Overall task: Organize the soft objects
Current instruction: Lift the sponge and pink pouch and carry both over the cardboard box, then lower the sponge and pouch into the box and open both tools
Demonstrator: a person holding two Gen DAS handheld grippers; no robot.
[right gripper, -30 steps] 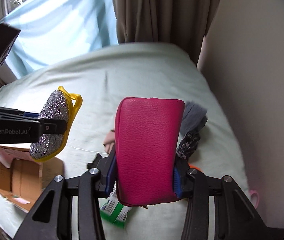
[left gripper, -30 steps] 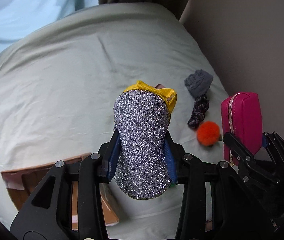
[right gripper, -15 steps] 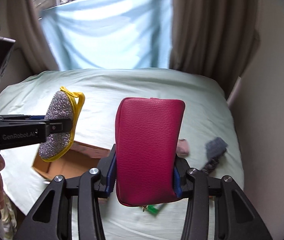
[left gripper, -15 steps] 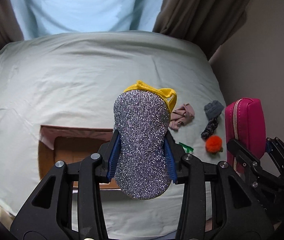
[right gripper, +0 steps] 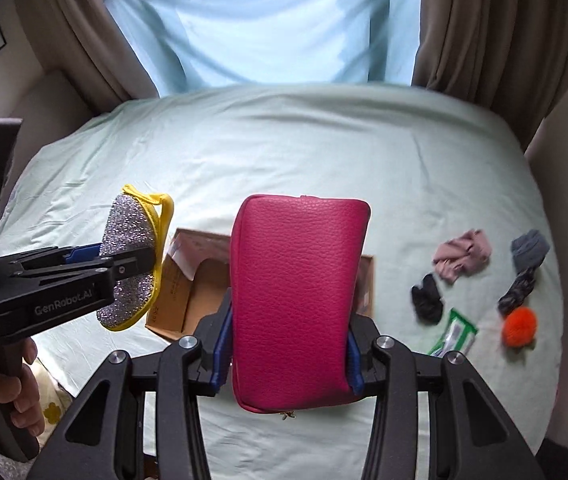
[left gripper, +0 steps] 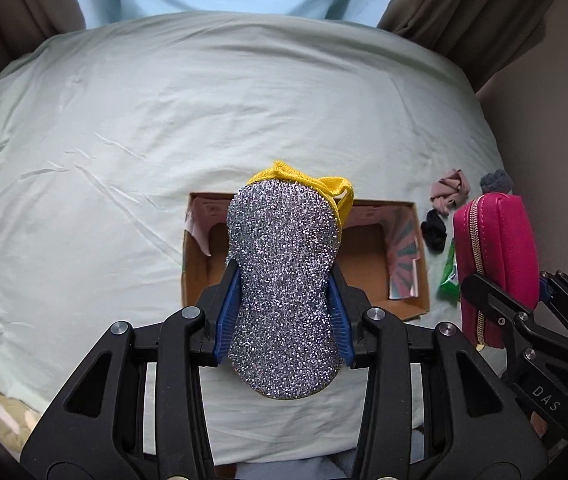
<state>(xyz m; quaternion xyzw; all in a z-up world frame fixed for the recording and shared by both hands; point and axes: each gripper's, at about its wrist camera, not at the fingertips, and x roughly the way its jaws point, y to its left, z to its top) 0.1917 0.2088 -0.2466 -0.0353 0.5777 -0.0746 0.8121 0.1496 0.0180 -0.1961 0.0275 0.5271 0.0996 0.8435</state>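
Note:
My left gripper (left gripper: pixel 284 308) is shut on a silver glitter sponge with a yellow back (left gripper: pixel 284 272) and holds it in the air over an open cardboard box (left gripper: pixel 400 260) on the bed. In the right wrist view the sponge (right gripper: pixel 132 264) and left gripper (right gripper: pixel 124 264) show at the left. My right gripper (right gripper: pixel 288 344) is shut on a pink zip pouch (right gripper: pixel 296 300), held above the box (right gripper: pixel 188 296). The pouch (left gripper: pixel 496 256) also shows at the right of the left wrist view.
On the pale green sheet (right gripper: pixel 324 152) right of the box lie a pink cloth (right gripper: pixel 462 254), a black scrunchie (right gripper: pixel 426 300), a grey cloth (right gripper: pixel 530 246), a dark patterned scrunchie (right gripper: pixel 518 290), an orange pom-pom (right gripper: pixel 520 326) and a green packet (right gripper: pixel 454 332). Curtains and a wall stand behind.
Both grippers have pulled back and swung left, each still holding its object. The box has come under the sponge, and the loose items now lie further right.

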